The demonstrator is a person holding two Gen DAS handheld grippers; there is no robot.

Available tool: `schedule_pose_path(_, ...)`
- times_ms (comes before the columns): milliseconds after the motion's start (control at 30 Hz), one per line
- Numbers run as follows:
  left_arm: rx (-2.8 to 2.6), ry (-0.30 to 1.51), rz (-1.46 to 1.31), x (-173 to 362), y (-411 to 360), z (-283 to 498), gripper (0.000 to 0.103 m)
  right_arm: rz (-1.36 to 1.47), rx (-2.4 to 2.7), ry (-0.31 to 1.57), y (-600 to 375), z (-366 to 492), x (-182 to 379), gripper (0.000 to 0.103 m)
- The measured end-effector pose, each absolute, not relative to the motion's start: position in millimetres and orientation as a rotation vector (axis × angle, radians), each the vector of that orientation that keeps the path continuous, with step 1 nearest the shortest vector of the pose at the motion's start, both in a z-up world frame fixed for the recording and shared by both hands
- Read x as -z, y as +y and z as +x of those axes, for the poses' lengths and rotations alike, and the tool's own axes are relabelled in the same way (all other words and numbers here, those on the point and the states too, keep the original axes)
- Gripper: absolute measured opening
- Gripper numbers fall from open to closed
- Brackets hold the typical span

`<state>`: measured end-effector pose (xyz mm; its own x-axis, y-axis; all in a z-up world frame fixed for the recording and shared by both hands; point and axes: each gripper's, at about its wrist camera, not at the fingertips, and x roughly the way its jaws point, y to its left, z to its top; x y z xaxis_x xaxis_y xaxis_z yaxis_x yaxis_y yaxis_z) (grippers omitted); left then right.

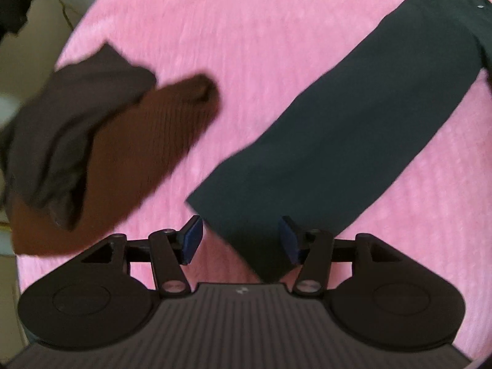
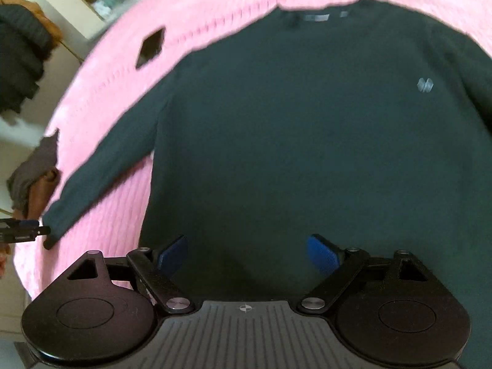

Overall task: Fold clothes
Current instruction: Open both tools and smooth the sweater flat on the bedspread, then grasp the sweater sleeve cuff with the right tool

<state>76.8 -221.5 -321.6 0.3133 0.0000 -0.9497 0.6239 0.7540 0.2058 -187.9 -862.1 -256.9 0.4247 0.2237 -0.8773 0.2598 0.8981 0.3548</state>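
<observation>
Two hand-held grippers [image 1: 240, 240] [image 2: 247, 255] gape over one sweater [image 2: 292, 138]

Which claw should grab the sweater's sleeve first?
Probably the left claw: it is open right at the sleeve cuff. The right claw, also open, sits over the dark green sweater near its hem.

Left wrist view looked down, close over sweater sleeve [image 1: 353, 129]. Right wrist view faced sweater [image 2: 307, 138] body. Shared: sleeve, pink blanket [image 1: 230, 30].

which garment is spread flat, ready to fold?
The dark green sweater, laid out flat on the pink blanket. The grey and brown garments sit bunched at the edge.
</observation>
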Motion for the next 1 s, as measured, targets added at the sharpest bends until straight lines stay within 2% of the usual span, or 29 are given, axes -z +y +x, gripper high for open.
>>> schedule_pose_path(100, 0.463, 1.218, 0.586, 315.9, -207.6, 70.3, 0.043, 0.436, 0.054, 1.144, -836.6, -185.6, 245.2, 0.088)
schedule_pose_path(233, 0.525, 1.158, 0.511, 278.2, -210.8, 52.8, 0.046, 0.389, 0.16, 1.098, -841.3, -196.3, 219.9, 0.088)
schedule_pose_path(500, 0.641, 1.111, 0.488, 244.4, -285.7, 2.5, 0.048, 0.249, 0.449, 1.035, -984.3, -233.5, 200.0, 0.088)
schedule_pose_path(600, 0.668, 1.108, 0.509, 243.7, -334.3, -28.3, 0.049, 0.246, 0.528, 1.037, -1062.9, -255.9, 209.6, 0.088)
schedule_pose_path(733, 0.684, 1.142, 0.543, 252.9, -408.2, -82.6, 0.05, 0.409, 0.62, 1.036, -1167.2, -288.9, 251.2, 0.088)
schedule_pose_path(900, 0.777, 1.185, 0.604, 258.1, -499.8, -159.6, 0.051, 0.539, 0.486, 0.967, -1226.4, -299.1, 295.9, 0.087)
schedule_pose_path(933, 0.801, 1.189, 0.62, 258.1, -518.1, -174.6, 0.051, 0.542, 0.441, 0.955, -1228.2, -298.3, 299.3, 0.057)
schedule_pose_path(967, 0.825, 1.191, 0.638, 257.1, -534.8, -187.4, 0.051, 0.536, 0.402, 0.948, -1228.8, -298.5, 299.2, 0.038)
schedule_pose_path(1000, 0.85, 1.185, 0.657, 255.1, -549.1, -197.6, 0.051, 0.535, 0.376, 0.939, -1229.6, -299.5, 297.4, 0.01)
